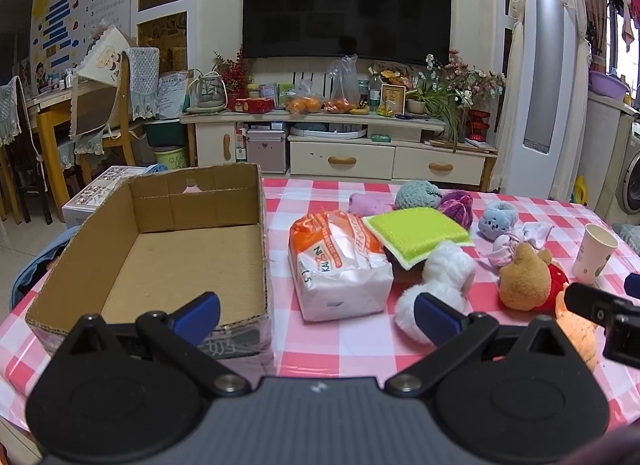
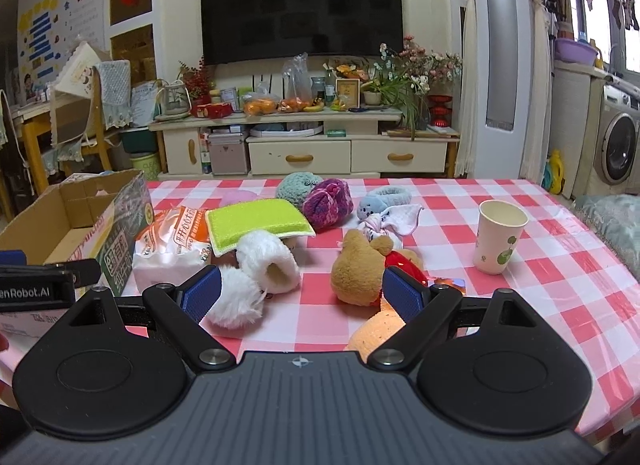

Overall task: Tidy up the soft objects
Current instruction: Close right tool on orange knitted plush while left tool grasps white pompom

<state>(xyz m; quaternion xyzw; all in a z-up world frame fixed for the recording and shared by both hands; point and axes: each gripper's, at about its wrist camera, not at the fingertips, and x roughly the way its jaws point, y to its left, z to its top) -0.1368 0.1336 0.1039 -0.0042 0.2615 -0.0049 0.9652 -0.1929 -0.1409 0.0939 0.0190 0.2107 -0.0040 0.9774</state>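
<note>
Right wrist view: right gripper (image 2: 301, 297), jaws apart, frames a fluffy white plush (image 2: 256, 277) and brown bear toy (image 2: 358, 269); left gripper (image 1: 316, 311) jaws also apart.

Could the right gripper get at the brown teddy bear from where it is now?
Probably yes. The right gripper is open, and the brown teddy bear lies just ahead on the table, its near side uncovered; only the white fluffy toy sits off to the left.

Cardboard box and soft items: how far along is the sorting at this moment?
Done: nothing; the cardboard box sits empty. In hand: nothing; the left gripper and right gripper are both open. Left: everything, including the tissue pack, green sponge, white fluffy toy and brown bear, all lying on the checked tablecloth.
</note>
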